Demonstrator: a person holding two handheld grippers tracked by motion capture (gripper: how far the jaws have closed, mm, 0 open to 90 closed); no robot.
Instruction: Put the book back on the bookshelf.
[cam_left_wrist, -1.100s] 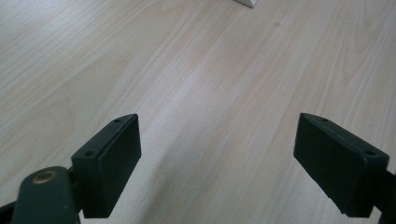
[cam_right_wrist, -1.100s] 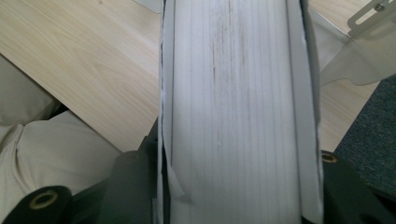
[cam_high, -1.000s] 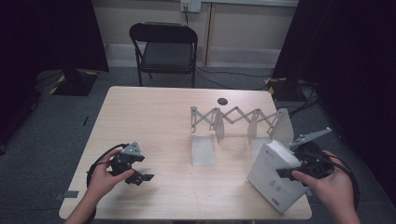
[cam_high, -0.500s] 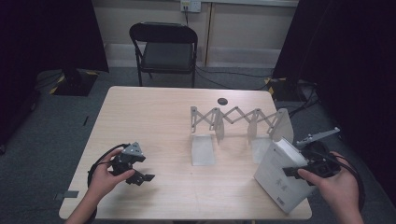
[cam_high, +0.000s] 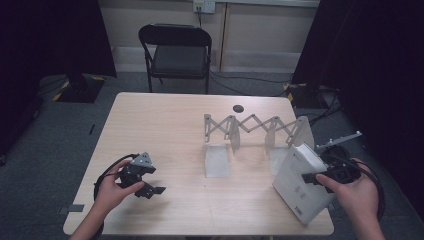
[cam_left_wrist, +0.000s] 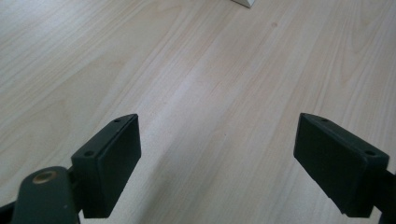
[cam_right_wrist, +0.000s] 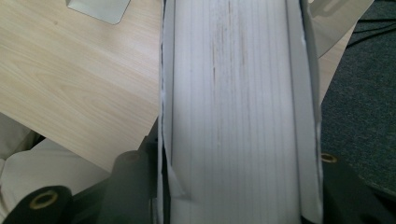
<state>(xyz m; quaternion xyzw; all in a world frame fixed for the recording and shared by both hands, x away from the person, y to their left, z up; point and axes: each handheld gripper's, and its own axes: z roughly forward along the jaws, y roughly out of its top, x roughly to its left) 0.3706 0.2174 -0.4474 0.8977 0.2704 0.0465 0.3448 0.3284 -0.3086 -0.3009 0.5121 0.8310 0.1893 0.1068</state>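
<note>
Right gripper (cam_high: 312, 177), at four o'clock on the table (cam_high: 170, 130): we see its jaws clamped across the thickness of a white book (cam_high: 300, 180), one jaw on each cover, the page edges (cam_right_wrist: 238, 107) running up between them in the right gripper view. The book stands tilted on its lower corner near the table's edge, just in front of the rack (cam_high: 257, 131), an accordion-style divider stand whose end plate lies at about one o'clock from the book. Left gripper (cam_high: 150, 190), at eight o'clock: jaws spread wide over bare wood with nothing between them, resting low and well apart from the work. We judge the step in hand to be lifting the book toward a slot of the rack. To do it well, we would keep the clamp firm, since the grip sits near one edge and the book could pivot; bring the book upright first; line its spine with a gap between two dividers; then lower it straight, without nudging the light rack sideways. The left gripper could steady the rack if it slides.
</note>
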